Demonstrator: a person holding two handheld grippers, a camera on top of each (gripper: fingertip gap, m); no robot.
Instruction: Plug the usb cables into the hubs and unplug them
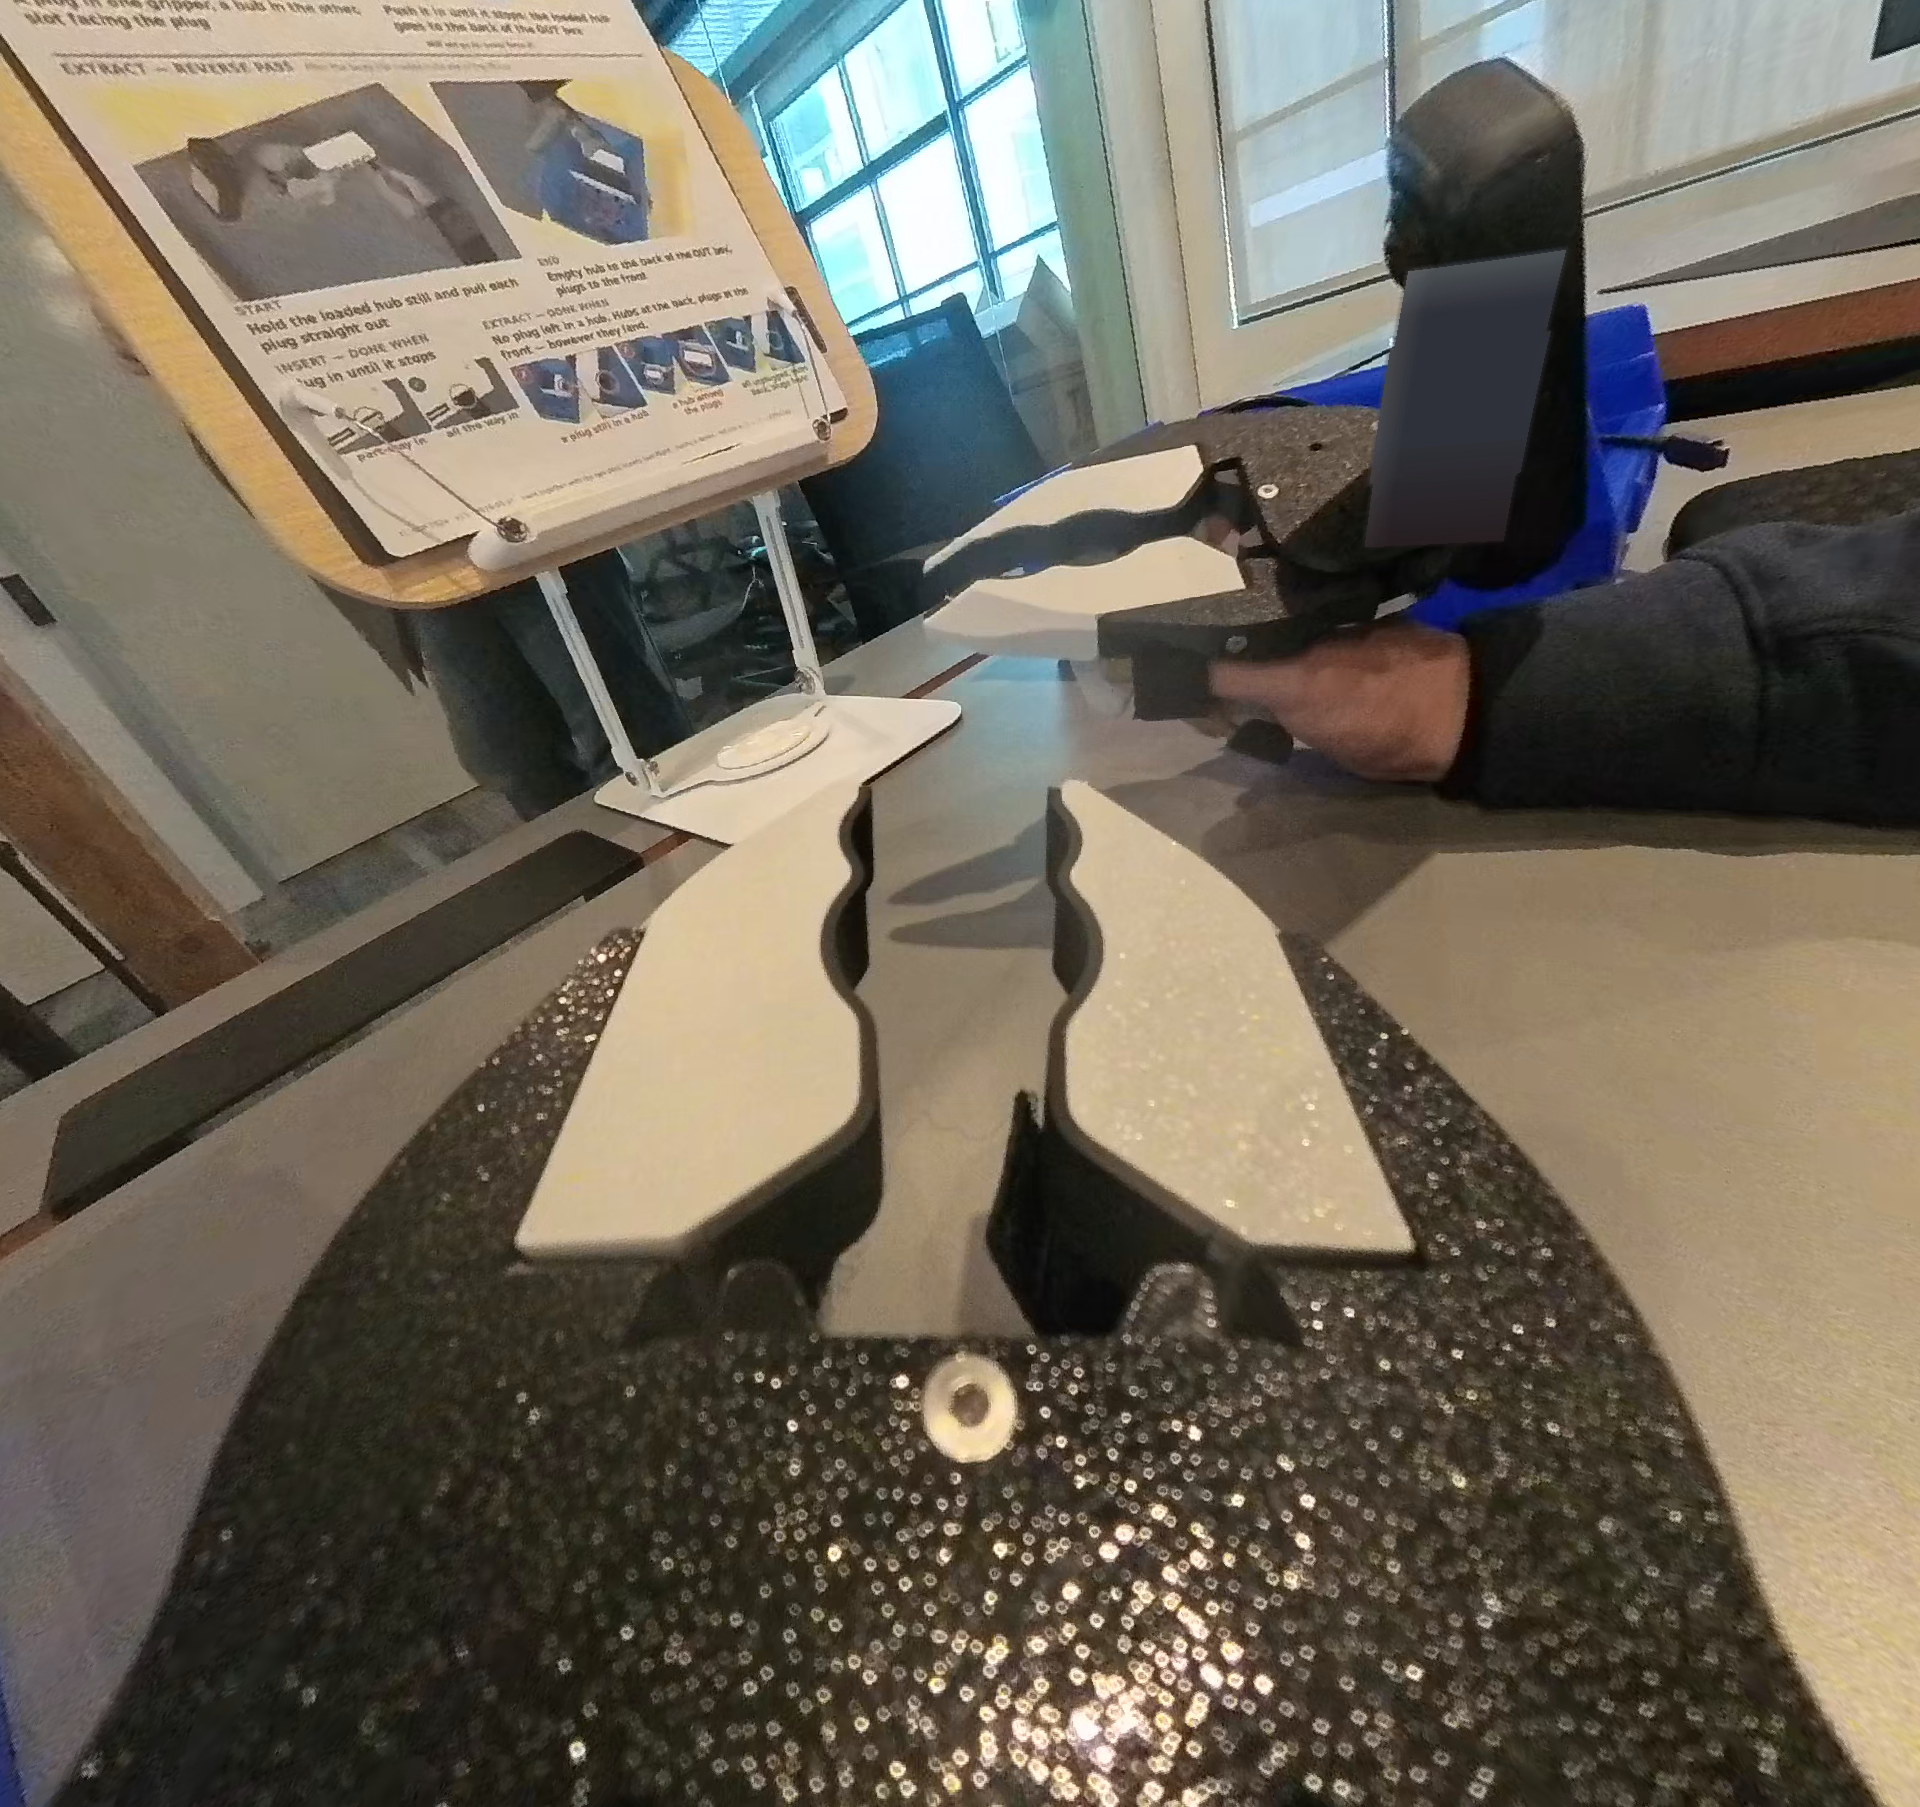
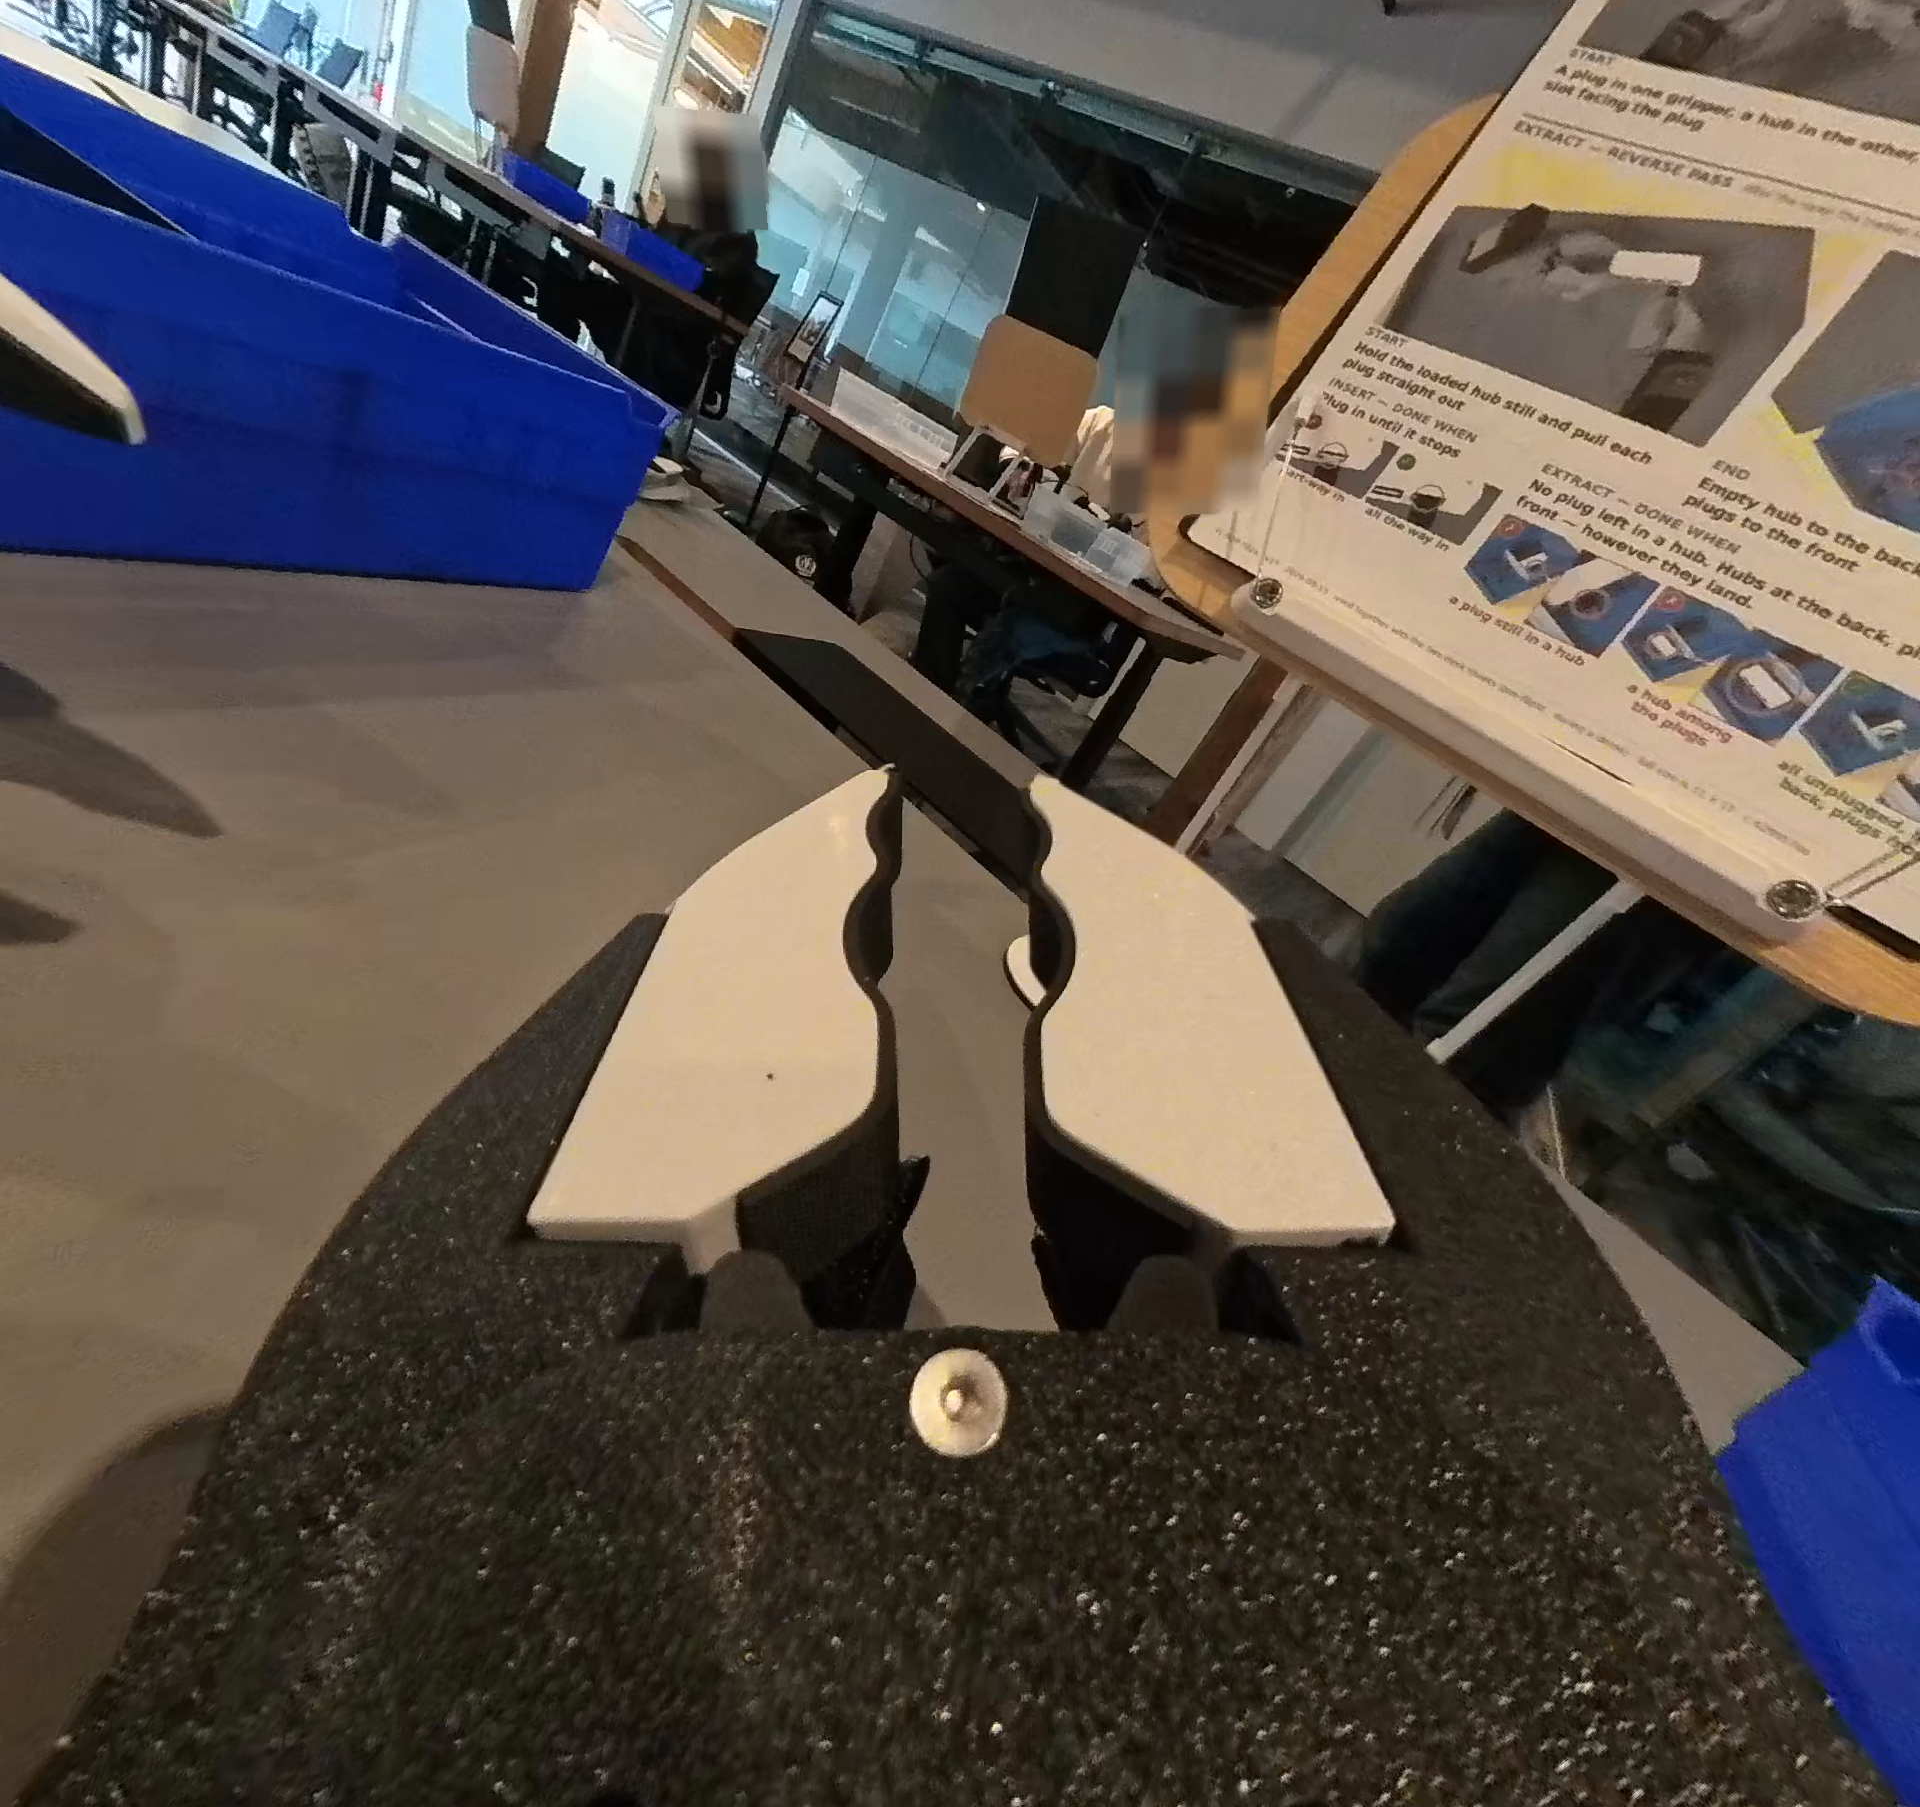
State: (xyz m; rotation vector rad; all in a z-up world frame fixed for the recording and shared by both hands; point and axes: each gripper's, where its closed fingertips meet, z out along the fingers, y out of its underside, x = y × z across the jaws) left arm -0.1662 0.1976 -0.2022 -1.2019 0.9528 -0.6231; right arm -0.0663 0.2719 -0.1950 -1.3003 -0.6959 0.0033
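Observation:
My left gripper (image 1: 961, 807) is open and empty, low over the grey table (image 1: 1558, 978). My right gripper (image 2: 961, 783) is also open and empty; it also shows in the left wrist view (image 1: 940, 594), held by a hand at the right and pointing left. A dark purple USB plug (image 1: 1704, 455) on a cable sticks out over the edge of a blue bin (image 1: 1631, 375) behind the right gripper. No hub shows in either view. One white fingertip of the left gripper (image 2: 78, 381) shows at the left edge of the right wrist view.
An instruction board on a white stand (image 1: 436, 303) stands at the table's far edge, also in the right wrist view (image 2: 1662, 407). Blue bins (image 2: 312, 427) sit on the table at the left; another blue bin corner (image 2: 1839, 1508) is near right. People sit at tables behind.

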